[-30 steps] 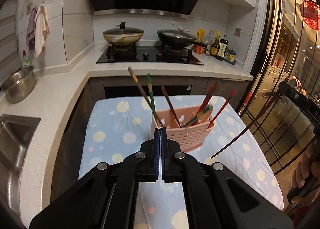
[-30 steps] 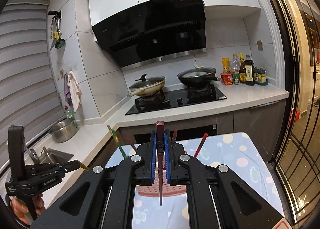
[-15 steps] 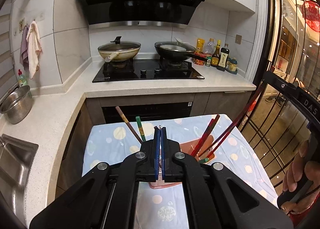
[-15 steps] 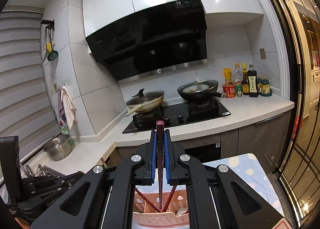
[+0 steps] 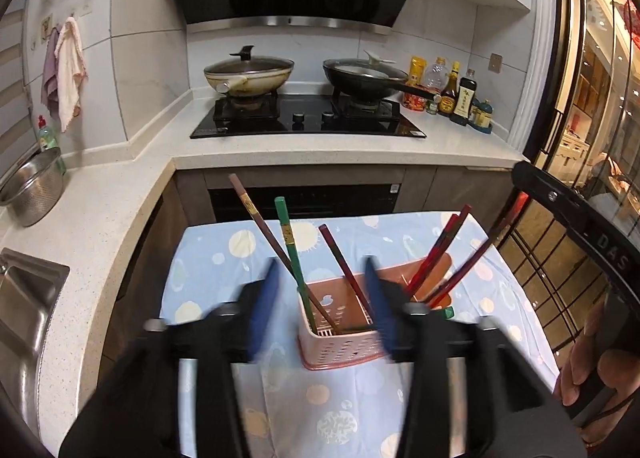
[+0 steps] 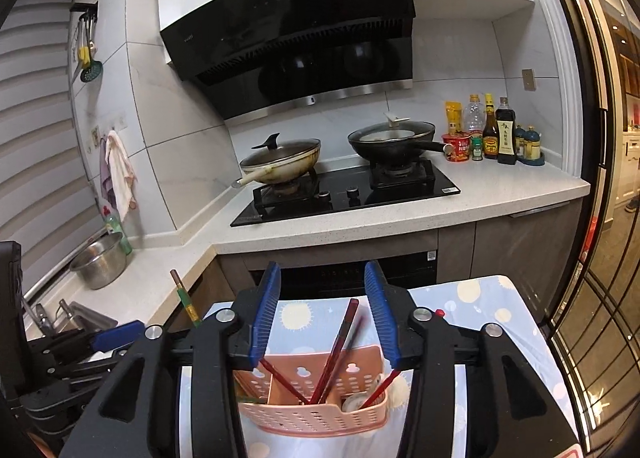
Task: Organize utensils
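A pink perforated utensil basket (image 5: 340, 346) stands on the blue dotted tablecloth (image 5: 344, 410); it also shows in the right wrist view (image 6: 316, 406). Several chopsticks stand in it: a brown one (image 5: 276, 246), a green one (image 5: 292, 258), dark red ones (image 5: 436, 258). My left gripper (image 5: 322, 302) is open and empty just in front of the basket. My right gripper (image 6: 322, 312) is open and empty above the basket, with red chopsticks (image 6: 340, 342) standing loose between its fingers. The other gripper's body (image 5: 592, 258) shows at the right of the left wrist view.
Beyond the table is an L-shaped counter (image 5: 320, 150) with a hob, a beige wok (image 5: 248, 76) and a black wok (image 5: 364, 76). Sauce bottles (image 5: 460, 98) stand at its right. A steel colander (image 5: 34, 190) and sink (image 5: 20, 298) are at left.
Both grippers have opened. The dark red chopstick that my right gripper held now stands in the basket. My left gripper has tilted down towards the basket.
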Motion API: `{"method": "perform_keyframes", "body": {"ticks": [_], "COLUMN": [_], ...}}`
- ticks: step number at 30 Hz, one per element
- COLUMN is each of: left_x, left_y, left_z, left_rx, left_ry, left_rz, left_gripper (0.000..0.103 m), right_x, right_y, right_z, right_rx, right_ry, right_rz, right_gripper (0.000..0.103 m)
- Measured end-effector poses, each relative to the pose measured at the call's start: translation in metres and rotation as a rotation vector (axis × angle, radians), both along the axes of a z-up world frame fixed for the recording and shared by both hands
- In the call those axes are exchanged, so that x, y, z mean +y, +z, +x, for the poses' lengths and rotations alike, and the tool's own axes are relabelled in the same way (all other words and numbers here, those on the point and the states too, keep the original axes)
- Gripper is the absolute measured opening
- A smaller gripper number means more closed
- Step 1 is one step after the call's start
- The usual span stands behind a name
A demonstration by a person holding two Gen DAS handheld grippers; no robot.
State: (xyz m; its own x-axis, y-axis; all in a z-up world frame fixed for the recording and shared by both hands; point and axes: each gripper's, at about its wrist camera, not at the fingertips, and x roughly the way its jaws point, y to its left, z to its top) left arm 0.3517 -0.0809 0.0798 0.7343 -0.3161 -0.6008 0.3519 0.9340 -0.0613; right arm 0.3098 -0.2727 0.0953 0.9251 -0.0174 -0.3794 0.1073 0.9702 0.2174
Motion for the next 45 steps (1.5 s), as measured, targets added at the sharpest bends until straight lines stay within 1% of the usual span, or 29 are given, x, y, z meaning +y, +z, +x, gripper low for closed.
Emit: {"method": "perform_keyframes", "body": {"ticks": [1, 11, 24, 26, 30, 32, 33, 34, 35, 36, 38, 41, 42, 43, 45], "left_x": [0.0, 0.004, 0.007, 0.008, 0.012, 0.014, 0.015, 0.016, 0.017, 0.018, 0.02, 0.023, 0.024, 0.026, 0.029], "left_y": [0.0, 0.001, 0.006, 0.007, 0.006, 0.006, 0.005, 0.005, 0.004, 0.002, 0.0, -0.004, -0.006, -0.007, -0.011], "left_z": [0.0, -0.015, -0.045, -0.048, -0.057, -0.063, -0.067, -0.072, -0.078, -0.084, -0.094, -0.112, -0.118, -0.124, -0.138], "left_rx": [-0.004, 0.011, 0.007, 0.005, 0.006, 0.006, 0.004, 0.001, -0.002, -0.006, -0.013, -0.012, -0.011, -0.013, -0.02], "left_ry": [0.006, 0.001, 0.001, 0.004, 0.01, 0.015, 0.017, 0.019, 0.022, 0.026, 0.032, 0.034, 0.038, 0.046, 0.064], "left_rz": [0.005, 0.001, 0.004, 0.005, 0.005, 0.003, 0.001, -0.001, 0.0, 0.004, 0.011, 0.013, 0.012, 0.013, 0.018], "left_gripper": [0.053, 0.054, 0.055, 0.059, 0.062, 0.068, 0.07, 0.073, 0.077, 0.079, 0.086, 0.091, 0.091, 0.094, 0.096], "right_x": [0.0, 0.008, 0.014, 0.014, 0.013, 0.014, 0.015, 0.016, 0.017, 0.018, 0.022, 0.028, 0.029, 0.03, 0.031], "right_y": [0.0, 0.002, -0.004, -0.005, -0.006, -0.007, -0.009, -0.01, -0.012, -0.014, -0.018, -0.025, -0.027, -0.029, -0.034], "right_z": [-0.002, -0.026, -0.059, -0.064, -0.074, -0.08, -0.084, -0.089, -0.094, -0.099, -0.109, -0.125, -0.13, -0.134, -0.145], "right_rx": [0.001, 0.011, 0.039, 0.042, 0.048, 0.055, 0.059, 0.064, 0.069, 0.074, 0.092, 0.123, 0.136, 0.146, 0.165], "right_ry": [0.001, 0.016, 0.023, 0.023, 0.022, 0.021, 0.021, 0.019, 0.019, 0.019, 0.018, 0.02, 0.022, 0.026, 0.028], "right_rz": [-0.001, -0.032, -0.035, -0.036, -0.031, -0.029, -0.03, -0.034, -0.036, -0.038, -0.052, -0.066, -0.064, -0.06, -0.045], "right_gripper": [0.044, 0.044, 0.044, 0.044, 0.044, 0.045, 0.046, 0.052, 0.055, 0.056, 0.059, 0.063, 0.064, 0.067, 0.071]}}
